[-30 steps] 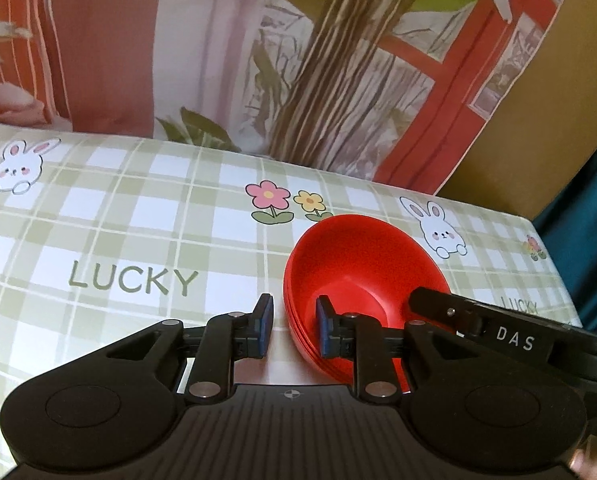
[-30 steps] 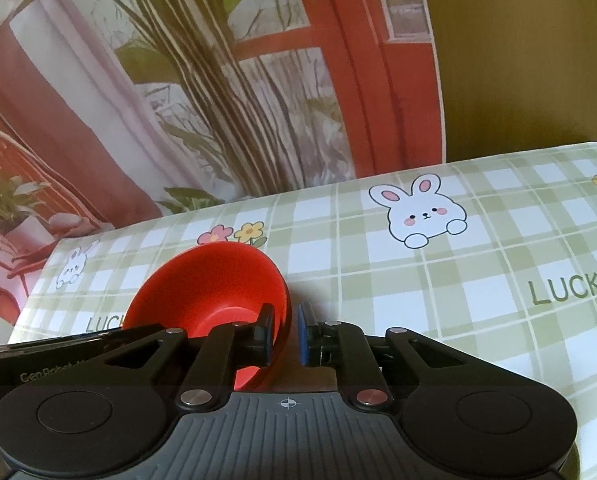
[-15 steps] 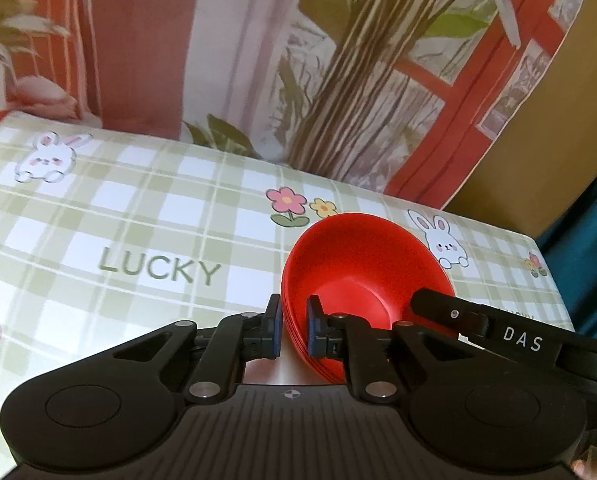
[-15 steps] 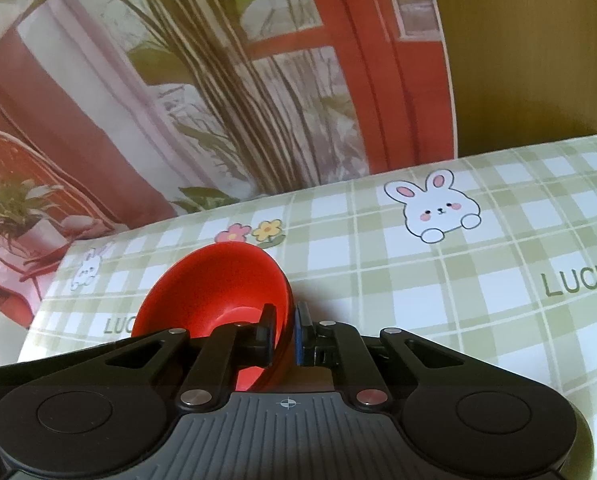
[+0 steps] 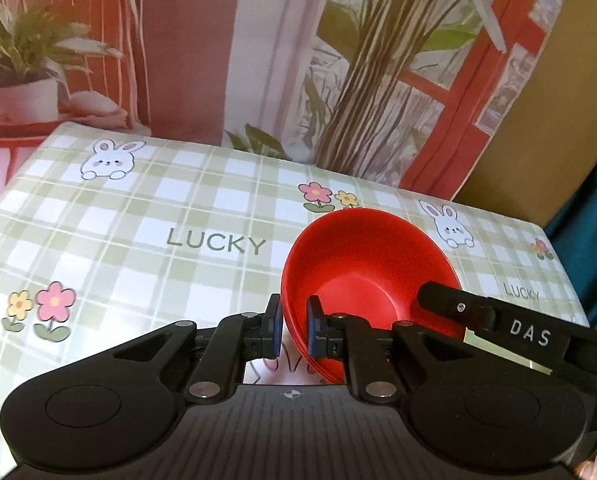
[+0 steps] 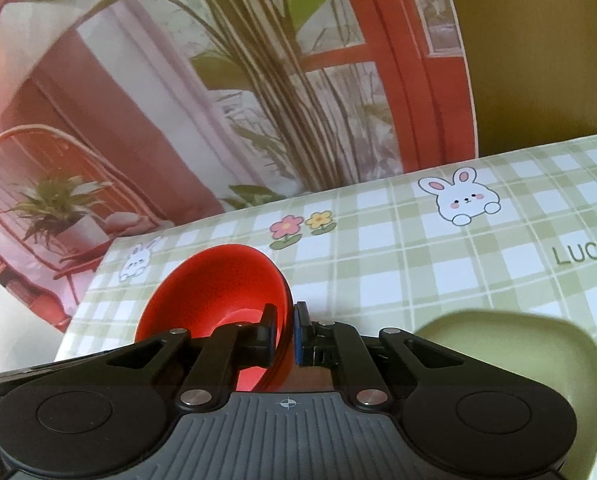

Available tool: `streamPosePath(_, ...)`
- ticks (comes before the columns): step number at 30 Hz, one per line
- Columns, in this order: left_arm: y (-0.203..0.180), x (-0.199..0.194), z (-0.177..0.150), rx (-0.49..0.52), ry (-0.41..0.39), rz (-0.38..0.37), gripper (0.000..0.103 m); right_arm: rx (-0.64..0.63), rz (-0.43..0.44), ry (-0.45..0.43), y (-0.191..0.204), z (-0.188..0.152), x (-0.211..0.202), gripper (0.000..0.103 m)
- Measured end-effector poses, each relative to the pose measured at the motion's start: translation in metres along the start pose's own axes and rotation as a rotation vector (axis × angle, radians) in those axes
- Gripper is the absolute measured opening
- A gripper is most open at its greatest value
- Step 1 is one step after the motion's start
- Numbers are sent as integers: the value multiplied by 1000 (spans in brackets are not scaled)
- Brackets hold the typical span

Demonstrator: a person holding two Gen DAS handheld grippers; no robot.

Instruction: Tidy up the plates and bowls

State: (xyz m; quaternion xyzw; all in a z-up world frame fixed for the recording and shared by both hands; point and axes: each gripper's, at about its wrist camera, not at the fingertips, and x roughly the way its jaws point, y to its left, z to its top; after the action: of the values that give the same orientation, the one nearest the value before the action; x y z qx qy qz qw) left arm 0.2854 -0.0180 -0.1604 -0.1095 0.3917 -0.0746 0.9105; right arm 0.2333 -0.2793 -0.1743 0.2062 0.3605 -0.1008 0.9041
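Observation:
A stack of red bowls (image 5: 362,264) is held between both grippers above the checked tablecloth. My left gripper (image 5: 294,330) is shut on the stack's left rim, one pad inside and one outside. My right gripper (image 6: 285,338) is shut on the right rim of the red bowls (image 6: 214,292); its black body shows in the left wrist view (image 5: 510,328). A pale green plate (image 6: 538,360) lies on the table under the right gripper's right side, partly hidden by it.
The table (image 5: 138,240) has a green and white plaid cloth with rabbits, flowers and "LUCKY" print. A printed backdrop (image 5: 258,60) of plants and a red window hangs behind its far edge. A brown wall and teal curtain (image 5: 594,200) stand at the right.
Both grippers have risen and drawn back with the red bowls. The left gripper's jaws closed on the rim. The green plate has come into the right wrist view.

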Motion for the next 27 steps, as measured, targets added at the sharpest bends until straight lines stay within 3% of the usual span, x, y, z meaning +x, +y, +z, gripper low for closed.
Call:
streamPosePath(13, -22, -34, -18, 38, -36, -24, 13, 12, 16, -56, -3, -22, -48, 8)
streamPosePath(27, -54, -39, -26, 92, -56, -73, 13, 55, 10, -124, -35, -28, -88, 8)
